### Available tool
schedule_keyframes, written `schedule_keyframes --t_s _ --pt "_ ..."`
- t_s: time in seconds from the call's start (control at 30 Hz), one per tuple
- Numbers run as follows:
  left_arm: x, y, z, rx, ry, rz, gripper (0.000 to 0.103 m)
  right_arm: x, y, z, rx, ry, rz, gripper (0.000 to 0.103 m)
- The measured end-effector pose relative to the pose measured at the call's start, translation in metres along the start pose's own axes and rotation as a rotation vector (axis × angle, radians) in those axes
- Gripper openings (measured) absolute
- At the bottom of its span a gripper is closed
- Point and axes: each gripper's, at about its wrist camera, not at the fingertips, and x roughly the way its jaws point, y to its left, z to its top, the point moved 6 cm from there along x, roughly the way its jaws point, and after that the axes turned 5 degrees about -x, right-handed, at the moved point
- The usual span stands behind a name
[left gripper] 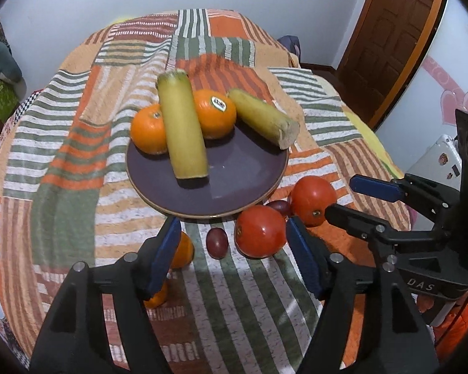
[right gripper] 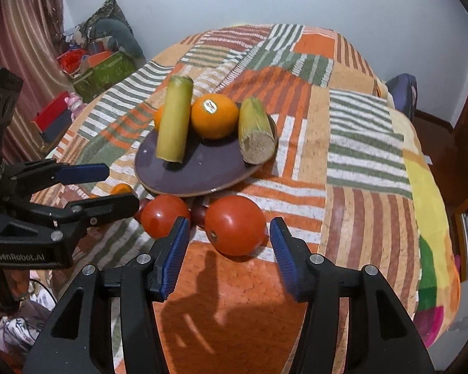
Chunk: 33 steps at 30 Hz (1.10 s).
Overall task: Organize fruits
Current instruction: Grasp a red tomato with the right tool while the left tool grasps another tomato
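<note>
Your left gripper (left gripper: 231, 246) is released near a tomato (left gripper: 260, 231). Your right gripper (right gripper: 230, 246) is released, flanking another tomato (right gripper: 235, 225) below the plate (right gripper: 171, 180).

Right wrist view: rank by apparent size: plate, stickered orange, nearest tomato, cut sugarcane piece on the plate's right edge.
1. plate
2. nearest tomato, though nearness inflates it
3-4. stickered orange and sugarcane piece, too alike to rank

A lived-in home bedroom: ahead of both tongs a patchwork bedspread (right gripper: 358, 143) covers the bed, with a panelled wooden door (left gripper: 390, 37) to the right, striped curtains (right gripper: 25, 31) and boxes of toys (right gripper: 99, 65) to the left.
</note>
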Motion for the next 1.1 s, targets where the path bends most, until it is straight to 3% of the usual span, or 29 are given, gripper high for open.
schedule_keyframes --t_s 0.1,0.5,0.73,0.8,0.93,1.1 --pt "0.008 -0.001 -0.002 -0.017 0.003 0.001 0.082 0.006 -0.004 -0.004 0.015 0.015 0.009 0.050" --pt "0.032 -0.005 -0.005 0.010 0.089 -0.027 0.082 0.022 -0.005 -0.009 0.039 0.038 0.062 0.050" --pt "0.034 -0.010 -0.004 0.026 0.089 -0.032 0.081 0.020 -0.006 -0.008 0.037 0.030 0.086 0.046" --pt "0.035 -0.012 -0.004 0.033 0.091 -0.033 0.079 0.018 -0.008 -0.009 0.040 0.025 0.075 0.045" --pt "0.041 -0.017 -0.006 0.066 0.105 -0.004 0.061 0.011 -0.013 -0.009 0.049 0.012 0.052 0.045" --pt "0.045 -0.023 -0.006 0.103 0.103 0.009 0.054 0.002 -0.023 -0.010 0.060 -0.003 0.028 0.045"
